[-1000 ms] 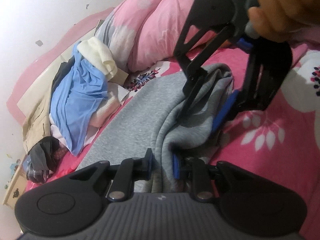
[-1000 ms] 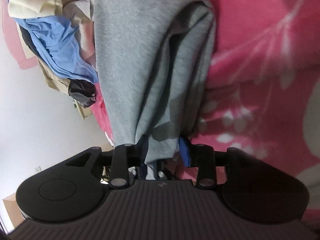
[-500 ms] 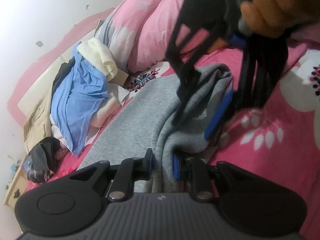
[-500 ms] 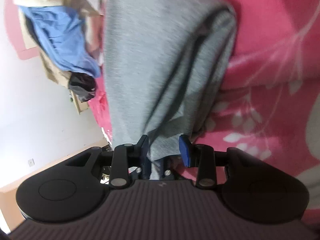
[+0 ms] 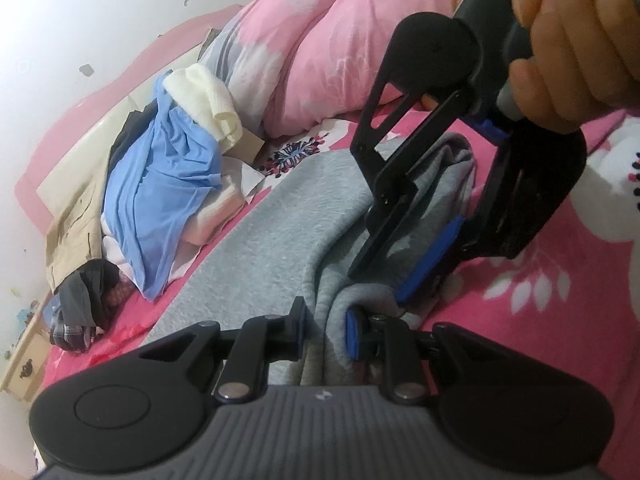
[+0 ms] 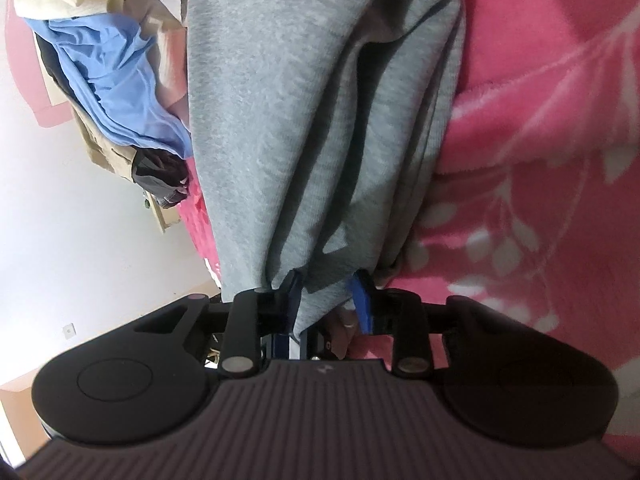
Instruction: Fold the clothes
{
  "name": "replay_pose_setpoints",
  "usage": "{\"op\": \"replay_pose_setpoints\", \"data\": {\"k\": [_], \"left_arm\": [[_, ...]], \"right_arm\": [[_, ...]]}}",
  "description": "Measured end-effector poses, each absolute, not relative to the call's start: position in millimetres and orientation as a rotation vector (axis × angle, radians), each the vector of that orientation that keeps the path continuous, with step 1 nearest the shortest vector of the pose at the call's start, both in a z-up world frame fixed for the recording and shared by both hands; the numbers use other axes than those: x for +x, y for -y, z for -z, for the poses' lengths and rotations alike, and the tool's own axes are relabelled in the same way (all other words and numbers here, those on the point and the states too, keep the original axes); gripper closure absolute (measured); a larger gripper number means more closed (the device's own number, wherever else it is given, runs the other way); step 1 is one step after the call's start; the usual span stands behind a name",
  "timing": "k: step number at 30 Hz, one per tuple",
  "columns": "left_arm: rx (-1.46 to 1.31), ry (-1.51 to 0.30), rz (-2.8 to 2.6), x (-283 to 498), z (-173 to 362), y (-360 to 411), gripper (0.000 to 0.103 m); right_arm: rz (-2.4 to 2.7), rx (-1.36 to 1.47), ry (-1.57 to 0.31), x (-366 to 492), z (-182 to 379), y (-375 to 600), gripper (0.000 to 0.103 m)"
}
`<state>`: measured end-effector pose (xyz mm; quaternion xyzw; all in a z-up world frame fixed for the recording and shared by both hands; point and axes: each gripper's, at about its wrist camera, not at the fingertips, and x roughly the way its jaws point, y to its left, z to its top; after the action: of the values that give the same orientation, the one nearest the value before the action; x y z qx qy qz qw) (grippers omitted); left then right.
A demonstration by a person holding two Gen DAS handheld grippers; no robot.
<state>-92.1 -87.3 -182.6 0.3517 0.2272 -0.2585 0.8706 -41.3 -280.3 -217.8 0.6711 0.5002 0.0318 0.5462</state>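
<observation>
Both grippers have hold of the grey sweatshirt (image 5: 280,232), which lies doubled over along the pink flowered bedspread (image 5: 540,280). One gripper, the left gripper (image 5: 326,330), is clamped narrow on a bunched roll of the grey cloth at the near edge. Its partner, the right gripper (image 6: 328,294), has its jaws closing on the same folded edge, with a wedge of cloth between the blue pads.

I reckon the thick stack of layers is the risk: if either pinch catches only the top ply, the lower ones may sag and the fold could come out crooked when lifted. With the two grippers so close together on one edge, the cloth between them may also bunch rather than pull flat.

Beside the sweatshirt, toward the wall, sits a heap of unfolded clothes (image 5: 160,200), blue and cream on top, touching or nearly touching the grey fabric. Pink pillows (image 5: 320,52) crowd the head of the bed, leaving little room for laying the garment out.
</observation>
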Motion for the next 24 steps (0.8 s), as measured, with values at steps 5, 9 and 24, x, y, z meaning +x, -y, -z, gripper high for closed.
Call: {"op": "replay_pose_setpoints", "data": {"k": [5,9,24], "left_arm": [[0.765,-0.458,0.552,-98,186,88,0.082],[0.772,-0.461,0.562,-100,187,87,0.083],[0.543,-0.6,0.745,-79,154,72,0.047]], "right_arm": [[-0.095,1.56,-1.141,-37,215,282,0.099],[-0.166,1.333,-1.035,-29,189,281,0.103],[-0.271,0.983,-0.829,-27,180,280,0.103]]}}
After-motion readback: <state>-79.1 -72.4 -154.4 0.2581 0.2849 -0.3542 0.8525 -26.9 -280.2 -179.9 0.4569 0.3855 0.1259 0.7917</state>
